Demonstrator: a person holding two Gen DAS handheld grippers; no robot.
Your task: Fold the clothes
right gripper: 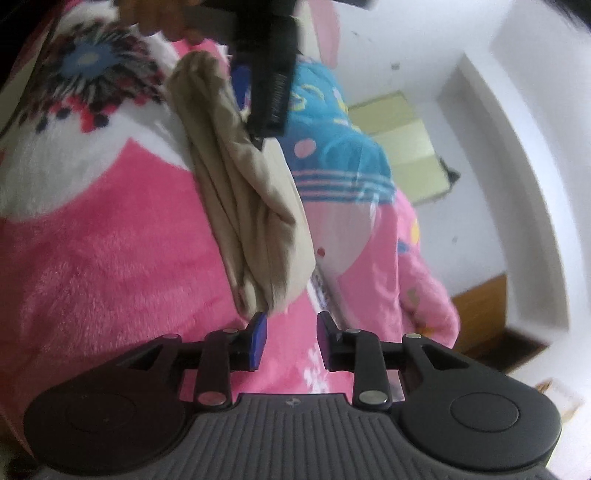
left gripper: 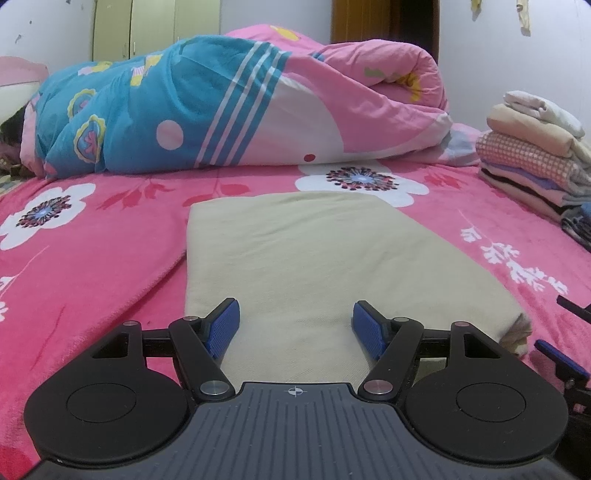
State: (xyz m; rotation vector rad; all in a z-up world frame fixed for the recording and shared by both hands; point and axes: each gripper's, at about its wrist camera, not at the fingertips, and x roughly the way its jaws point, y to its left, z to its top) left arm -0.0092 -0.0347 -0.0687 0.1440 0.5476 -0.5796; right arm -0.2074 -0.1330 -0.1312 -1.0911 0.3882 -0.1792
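The left gripper [left gripper: 295,328] sits nearest its camera, jaws wide apart over the near end of the cloth [left gripper: 314,254] with nothing pinched between the blue pads [left gripper: 223,328]. Beneath everything spreads the bed [left gripper: 92,251], covered in a pink fleece blanket printed with white flowers. Across its far side lies a rolled quilt [left gripper: 229,110], blue on the left and pink on the right. The cloth, beige and folded into a flat rectangle, lies in the middle of the bed, running from just under the left gripper towards the quilt; its near right corner shows stacked layers. At the right edge of the bed stands a pile [left gripper: 535,155] of folded clothes, well apart from the cloth. In the right wrist view, which is tilted and blurred, the right gripper [right gripper: 291,338] hangs just beside that layered corner of the cloth [right gripper: 251,206]; its jaws stand part-way apart with only pink blanket [right gripper: 122,258] showing between them, the left pad [right gripper: 258,339] close to the fabric edge, though whether it touches I cannot tell. A hand [right gripper: 162,22] shows at the top of that view, beside the black body of the left gripper.
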